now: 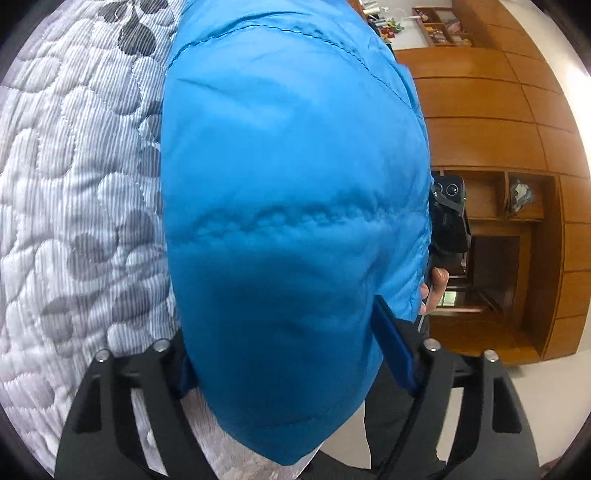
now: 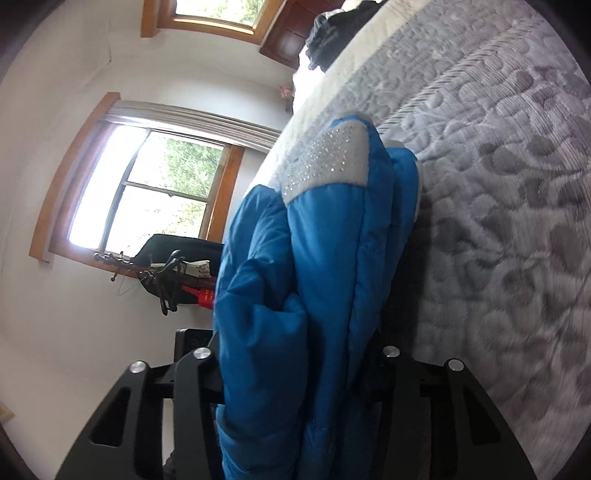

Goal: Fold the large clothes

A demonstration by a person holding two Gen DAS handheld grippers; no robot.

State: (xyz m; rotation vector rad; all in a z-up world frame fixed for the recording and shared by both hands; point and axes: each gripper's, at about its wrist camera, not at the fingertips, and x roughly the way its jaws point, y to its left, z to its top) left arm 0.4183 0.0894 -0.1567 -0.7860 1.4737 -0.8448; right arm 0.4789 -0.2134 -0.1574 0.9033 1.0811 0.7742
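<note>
I note a quilted grey bed cover (image 1: 74, 184) with leaf pattern. Wooden cabinets (image 1: 498, 129) line one wall. Two wood-framed windows (image 2: 147, 192) show greenery outside. Dark clothes (image 2: 332, 33) lie heaped at the bed's far end.

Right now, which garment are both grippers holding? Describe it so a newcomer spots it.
Start at the grey-patterned quilted bed. Against it hangs a puffy blue jacket, pinched by both grippers. Its white rhinestone-studded panel distinguishes it from the dark clothes farther up the bed.
</note>
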